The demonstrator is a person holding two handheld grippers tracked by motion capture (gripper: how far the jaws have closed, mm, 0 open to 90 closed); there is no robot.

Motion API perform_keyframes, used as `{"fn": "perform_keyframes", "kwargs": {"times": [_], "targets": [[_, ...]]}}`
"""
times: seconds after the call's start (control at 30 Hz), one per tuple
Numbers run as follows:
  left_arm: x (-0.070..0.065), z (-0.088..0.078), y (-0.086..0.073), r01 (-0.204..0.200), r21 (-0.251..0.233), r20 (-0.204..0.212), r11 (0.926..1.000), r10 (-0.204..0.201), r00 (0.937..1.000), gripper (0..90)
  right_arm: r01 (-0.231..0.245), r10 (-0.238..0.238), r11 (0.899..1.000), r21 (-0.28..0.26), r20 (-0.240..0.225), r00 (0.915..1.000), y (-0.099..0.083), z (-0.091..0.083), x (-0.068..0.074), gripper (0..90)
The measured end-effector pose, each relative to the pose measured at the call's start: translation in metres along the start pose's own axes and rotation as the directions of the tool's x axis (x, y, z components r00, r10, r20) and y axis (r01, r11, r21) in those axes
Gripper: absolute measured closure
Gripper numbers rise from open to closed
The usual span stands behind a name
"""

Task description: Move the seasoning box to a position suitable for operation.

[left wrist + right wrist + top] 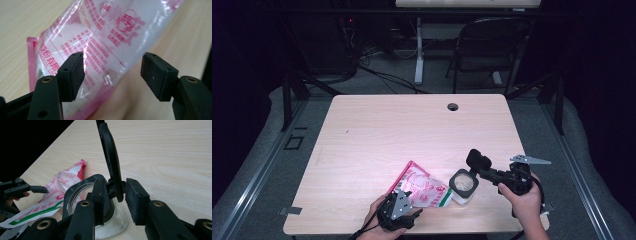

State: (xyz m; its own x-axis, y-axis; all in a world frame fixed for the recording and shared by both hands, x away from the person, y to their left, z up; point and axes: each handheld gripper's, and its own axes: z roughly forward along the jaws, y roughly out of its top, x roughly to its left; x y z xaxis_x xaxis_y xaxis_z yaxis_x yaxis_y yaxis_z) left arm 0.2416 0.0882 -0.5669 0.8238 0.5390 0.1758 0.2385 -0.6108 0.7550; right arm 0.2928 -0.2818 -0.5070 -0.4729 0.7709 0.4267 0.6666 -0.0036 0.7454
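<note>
A pink-and-white printed plastic bag (424, 189) (112, 37) (65, 180) lies flat near the table's front edge. My left gripper (408, 200) (112, 75) is at its near end with its jaws open. The bag's corner lies between and behind the pads, and neither pad presses on it. To the bag's right stands a clear jar (462, 186) (80, 192) with a black rim. Its black flip lid (478, 160) (110, 152) is swung up. My right gripper (488, 172) (116, 195) has its pads close on either side of the lid's hinge end. I cannot tell whether they press on it.
The pale wooden table (412, 130) has a cable hole (453, 106) near its far edge. A folding chair (492, 40) and a desk leg (418, 50) stand on the floor beyond. A hand holds each gripper at the front edge.
</note>
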Motion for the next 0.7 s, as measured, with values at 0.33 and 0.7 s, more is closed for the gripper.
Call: {"fn": "perform_keyframes", "kwargs": {"times": [0.33, 0.7], "targets": [[0.001, 0.015, 0.001, -0.044, -0.037, -0.074, 0.9983, 0.041, 0.9964, 42.3, 0.0, 0.0, 1.0, 0.004, 0.01, 1.0, -0.005, -0.003, 0.001, 68.8], [0.01, 0.02, 0.0, -0.027, -0.068, -0.055, 0.9973, 0.023, 0.9982, 69.9, 0.008, -0.008, 1.0, -0.008, 0.023, 0.9997, -0.008, -0.011, 0.003, 67.8]]}}
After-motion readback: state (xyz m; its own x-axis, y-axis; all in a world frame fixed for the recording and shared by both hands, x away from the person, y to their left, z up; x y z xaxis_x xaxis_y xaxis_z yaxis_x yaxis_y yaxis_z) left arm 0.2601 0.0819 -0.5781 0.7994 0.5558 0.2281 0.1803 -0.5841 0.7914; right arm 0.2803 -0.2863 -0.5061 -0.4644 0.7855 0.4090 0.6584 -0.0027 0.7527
